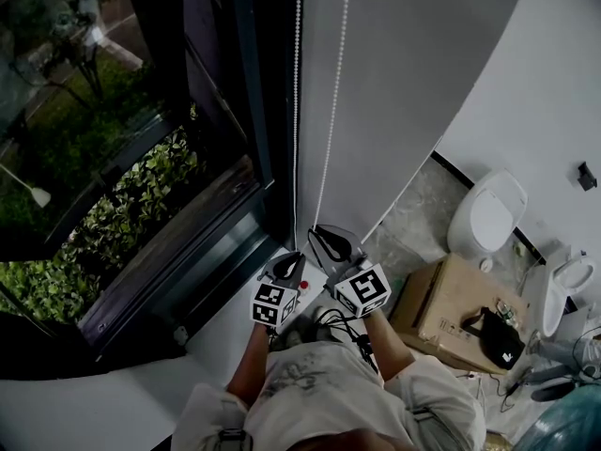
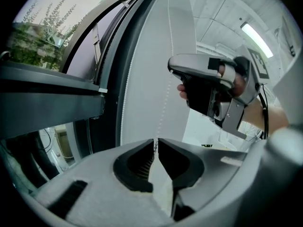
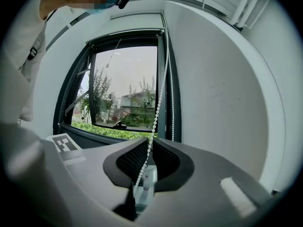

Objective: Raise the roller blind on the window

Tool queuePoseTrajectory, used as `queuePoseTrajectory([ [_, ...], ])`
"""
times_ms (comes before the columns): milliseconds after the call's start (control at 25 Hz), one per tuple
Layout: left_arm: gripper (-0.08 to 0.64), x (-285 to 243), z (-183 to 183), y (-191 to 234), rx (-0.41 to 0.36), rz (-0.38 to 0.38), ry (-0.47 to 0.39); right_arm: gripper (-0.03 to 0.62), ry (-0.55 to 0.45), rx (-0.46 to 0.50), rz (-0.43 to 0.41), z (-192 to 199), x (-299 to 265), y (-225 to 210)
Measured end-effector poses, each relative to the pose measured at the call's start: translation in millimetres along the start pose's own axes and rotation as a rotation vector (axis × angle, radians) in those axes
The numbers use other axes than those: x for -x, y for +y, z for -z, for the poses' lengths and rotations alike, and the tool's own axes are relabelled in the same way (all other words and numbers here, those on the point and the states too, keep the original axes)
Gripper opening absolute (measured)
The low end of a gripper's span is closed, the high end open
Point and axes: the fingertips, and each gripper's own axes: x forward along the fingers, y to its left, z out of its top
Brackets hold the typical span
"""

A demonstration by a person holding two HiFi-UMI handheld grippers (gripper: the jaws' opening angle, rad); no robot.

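Note:
Two strands of white bead chain (image 1: 297, 111) hang down the white wall beside the dark window frame (image 1: 246, 111). My left gripper (image 1: 285, 267) is shut on the strand nearer the frame, and the beads run up from its tips (image 2: 155, 144). My right gripper (image 1: 331, 241) sits slightly higher, shut on the other strand (image 1: 329, 148). In the right gripper view that chain (image 3: 156, 112) passes between the jaws (image 3: 150, 143), and the second strand (image 3: 172, 103) hangs free beside it. No blind fabric shows over the window glass (image 3: 123, 89). The right gripper (image 2: 208, 86) also appears in the left gripper view.
A white sill (image 1: 225, 332) runs below the window. On the floor to the right stand a toilet (image 1: 488, 219), a cardboard box (image 1: 449, 301) with a black bag (image 1: 500, 338) on it, and other white fixtures (image 1: 563, 285).

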Motion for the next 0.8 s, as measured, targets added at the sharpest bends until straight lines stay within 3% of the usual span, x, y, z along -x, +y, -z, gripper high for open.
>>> queuePoseTrajectory([
  [400, 0.117, 14, -29, 4, -0.004, -0.005, -0.074, 0.097, -0.003, 0.008, 0.025, -4, 9, -7],
  [640, 0.109, 32, -56, 3, -0.009, -0.014, -0.158, 0.095, -0.027, 0.014, 0.013, -13, 21, -3],
  [800, 0.061, 49, -78, 1, -0.032, -0.033, -0.222, 0.047, -0.058, 0.029, 0.016, -23, 30, 2],
])
